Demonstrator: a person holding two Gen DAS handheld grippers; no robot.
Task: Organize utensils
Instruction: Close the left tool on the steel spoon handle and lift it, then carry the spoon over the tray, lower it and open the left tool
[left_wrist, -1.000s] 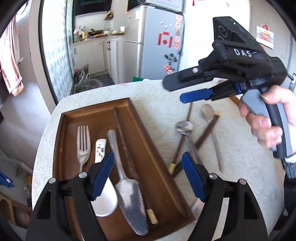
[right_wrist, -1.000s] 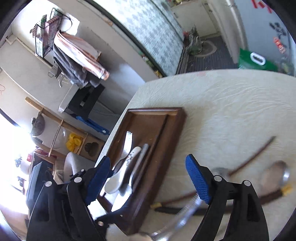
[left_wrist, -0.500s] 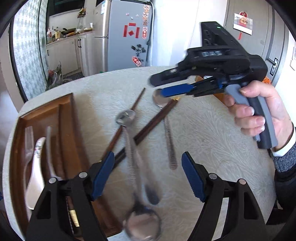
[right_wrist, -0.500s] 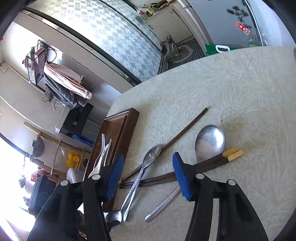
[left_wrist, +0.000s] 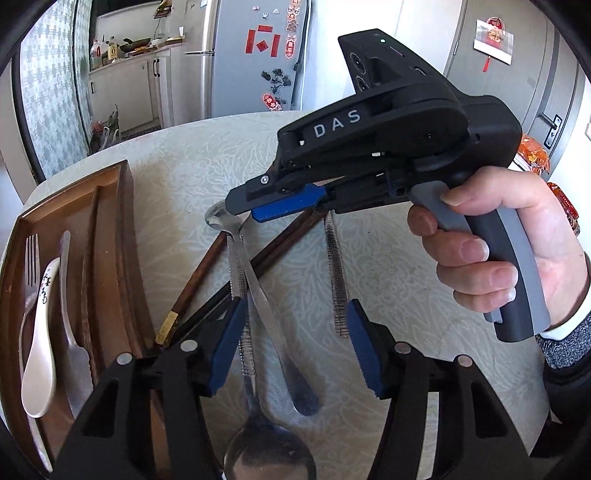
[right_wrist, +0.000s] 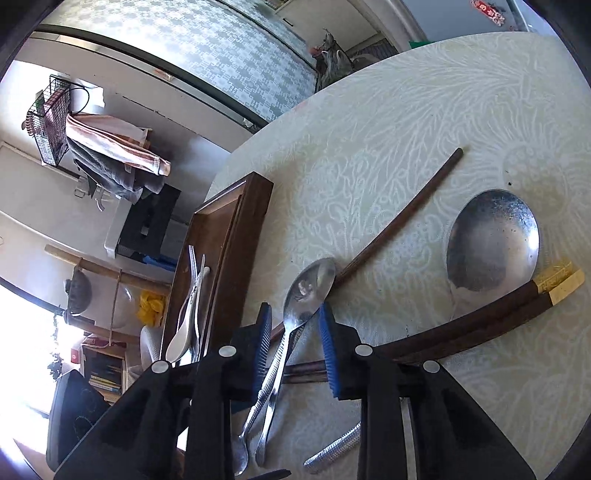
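Left wrist view shows the job partly done: the wooden tray (left_wrist: 122, 236) at the table's left edge already holds a fork (left_wrist: 30, 266), a white ceramic spoon (left_wrist: 38, 354) and a serrated server (left_wrist: 72, 332) side by side in one compartment, while the rest of the cutlery lies loose on the pale patterned table (left_wrist: 388, 266). Left out there are two slim steel spoons (right_wrist: 295, 325) crossed over each other, a big round-bowled spoon (right_wrist: 493, 240), and several dark wooden chopsticks (right_wrist: 480, 317) with pale tips (one more chopstick (right_wrist: 399, 214) lies apart, angled toward the far edge). The right gripper (right_wrist: 295, 343) is down over the crossed pair, its jaws having just been closing and now narrow, with the neck of the nearer spoon between the blue pads; whether the pads yet press on the metal I cannot tell from either view, as a thin gap seems to remain. The left gripper (left_wrist: 295, 343) hovers over the handles of the same two spoons with its jaws about half open and also having just been closing, gripping nothing. By my reckoning less than half the utensils are sorted, and the spoons and all the chopsticks have yet to go into the tray.
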